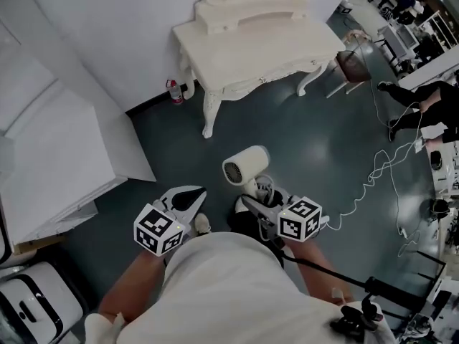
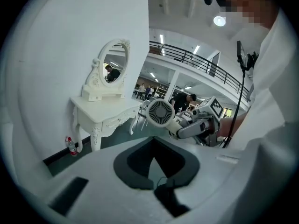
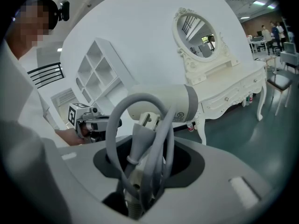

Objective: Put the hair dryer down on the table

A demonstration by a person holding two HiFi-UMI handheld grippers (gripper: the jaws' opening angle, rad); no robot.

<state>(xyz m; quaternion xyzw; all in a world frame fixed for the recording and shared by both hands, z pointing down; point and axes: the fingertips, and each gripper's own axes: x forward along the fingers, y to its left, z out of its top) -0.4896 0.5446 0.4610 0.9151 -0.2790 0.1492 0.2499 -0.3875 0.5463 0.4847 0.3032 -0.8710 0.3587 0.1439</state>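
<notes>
R hand-held gripper (image 1: pixel 260 198) is clamped on the hair dryer (image 1: pixel 245 165) at its handle. The grey cord (image 3: pixel 113 125) is looped round the handle, w/ the plug (image 3: pixel 140 125) tucked in, all between the jaws. The barrel sticks up & fwd above the jaws, over the floor (image 1: pixel 308 135) in front of the person; it's resting on nothing yet. L hand-held gripper (image 1: pixel 188 198) carries nothing. Can't tell if its jaws are apart or together, as neither view shows the tips clearly. The white table (image 1: pixel 215 45) is well apart, ahead by the wall, its top mostly bare in front of the mirror stand (image 1: pixel 247 2).

Handling, my guess: rigid plastic shell, smooth so prob. slippery, and top-heavy since the barrel sits above the grip. The cord is soft & could slip loose or snag. The handle is the right place to hold, and 1 gripper looks enough. Lay it on its side; the round barrel may roll.
</notes>
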